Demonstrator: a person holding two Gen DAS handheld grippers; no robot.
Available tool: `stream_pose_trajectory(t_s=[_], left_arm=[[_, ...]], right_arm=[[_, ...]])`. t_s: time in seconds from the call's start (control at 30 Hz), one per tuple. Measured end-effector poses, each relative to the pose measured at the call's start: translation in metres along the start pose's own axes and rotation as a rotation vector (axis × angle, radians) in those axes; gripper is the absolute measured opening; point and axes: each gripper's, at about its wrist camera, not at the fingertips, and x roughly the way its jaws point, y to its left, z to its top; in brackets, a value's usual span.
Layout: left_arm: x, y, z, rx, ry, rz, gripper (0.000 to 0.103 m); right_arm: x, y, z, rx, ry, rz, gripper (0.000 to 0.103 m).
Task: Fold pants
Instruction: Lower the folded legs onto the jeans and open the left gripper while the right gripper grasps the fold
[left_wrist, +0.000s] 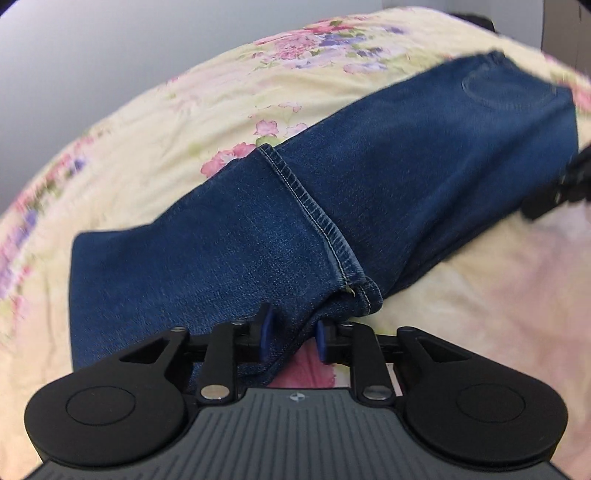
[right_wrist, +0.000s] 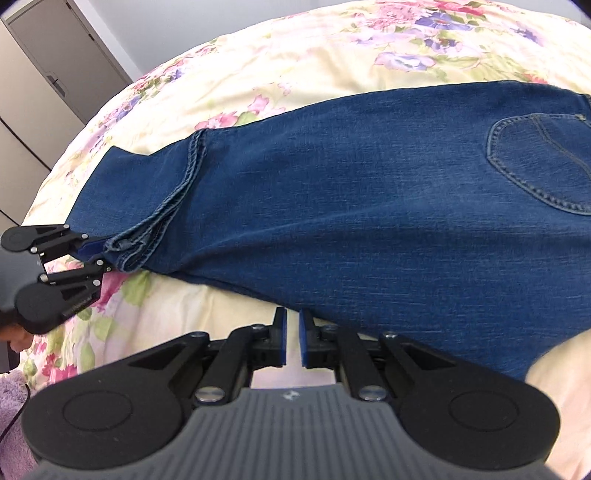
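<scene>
**Jeans folded over on the bed, letting the hems go**

Left side first: the left gripper (left_wrist: 293, 334) has its jaws partly open with a bunch of denim just below the hem (left_wrist: 314, 212) still sitting between them. The pads look slack on the cloth rather than pinching it, so I'd call that a release. The jeans (right_wrist: 332, 206) lie across the floral bedspread (right_wrist: 258, 66), legs doubled back toward the seat, back pocket (right_wrist: 535, 162) off to the right of the right jaws.

To do this bit well, I'd open wider and back straight out so the pads don't drag the hem off the layer underneath.

The right gripper (right_wrist: 291, 338) has its jaws nearly together, just a sliver of gap, nothing in them, hovering at the near edge of the denim. Both grippers pitch down steeply at the bed.
</scene>
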Motion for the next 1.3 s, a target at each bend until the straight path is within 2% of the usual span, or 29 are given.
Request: stream_pose_trajectory(t_s=[0.07, 0.1, 0.13, 0.2, 0.23, 0.3, 0.4, 0.43, 0.5, 0.73, 0.83, 0.93, 1.03, 1.07, 1.13, 1.2, 1.27, 1.3], left_arm=[[-0.003, 0.01, 0.002, -0.055, -0.003, -0.057, 0.035], [-0.005, 0.012, 0.002, -0.072, -0.009, -0.081, 0.043], [-0.007, 0.014, 0.002, -0.088, -0.01, -0.118, 0.047], [-0.01, 0.013, 0.001, -0.092, -0.011, -0.166, 0.057], [-0.012, 0.013, 0.001, -0.089, -0.013, -0.194, 0.058], [-0.017, 0.013, 0.001, -0.092, -0.016, -0.239, 0.059], [-0.025, 0.024, 0.002, -0.132, -0.027, -0.309, 0.059], [-0.029, 0.029, 0.002, -0.141, -0.036, -0.301, 0.059], [-0.036, 0.039, 0.001, -0.15, -0.05, -0.253, 0.059], [-0.048, 0.085, -0.014, -0.249, -0.067, -0.049, 0.059], [-0.048, 0.101, -0.024, -0.29, -0.072, -0.019, 0.059], [-0.049, 0.113, -0.034, -0.319, -0.082, -0.009, 0.059], [-0.048, 0.12, -0.039, -0.338, -0.093, -0.017, 0.059], [-0.048, 0.122, -0.04, -0.342, -0.096, -0.018, 0.059], [-0.047, 0.124, -0.042, -0.349, -0.103, -0.022, 0.059], [-0.048, 0.126, -0.042, -0.356, -0.11, -0.017, 0.059], [-0.051, 0.128, -0.046, -0.368, -0.119, 0.003, 0.059], [-0.054, 0.129, -0.047, -0.38, -0.126, 0.02, 0.059]], right_arm=[[0.0, 0.005, 0.001, -0.004, -0.002, 0.02, 0.004], [0.0, 0.008, 0.002, -0.006, -0.004, 0.029, 0.004], [-0.002, 0.012, 0.003, -0.008, -0.006, 0.042, 0.006], [-0.002, 0.019, 0.006, -0.002, -0.009, 0.07, 0.013], [-0.002, 0.021, 0.007, 0.007, -0.01, 0.09, 0.02], [0.0, 0.028, 0.011, 0.032, -0.01, 0.131, 0.027], [0.007, 0.041, 0.018, 0.089, -0.009, 0.179, 0.042], [0.01, 0.043, 0.02, 0.114, -0.008, 0.196, 0.047], [0.018, 0.049, 0.022, 0.18, -0.006, 0.239, 0.047], [0.059, 0.067, 0.012, 0.463, 0.034, 0.403, 0.057], [0.081, 0.071, 0.007, 0.571, 0.062, 0.443, 0.057], [0.099, 0.072, 0.004, 0.658, 0.059, 0.466, 0.053], [0.108, 0.073, 0.006, 0.721, 0.047, 0.488, 0.04], [0.109, 0.074, 0.006, 0.732, 0.039, 0.485, 0.032], [0.107, 0.073, 0.007, 0.739, 0.021, 0.479, 0.023], [0.103, 0.074, 0.009, 0.733, 0.004, 0.474, 0.018], [0.094, 0.075, 0.012, 0.675, -0.02, 0.436, 0.011], [0.091, 0.079, 0.016, 0.642, -0.035, 0.42, 0.011]])
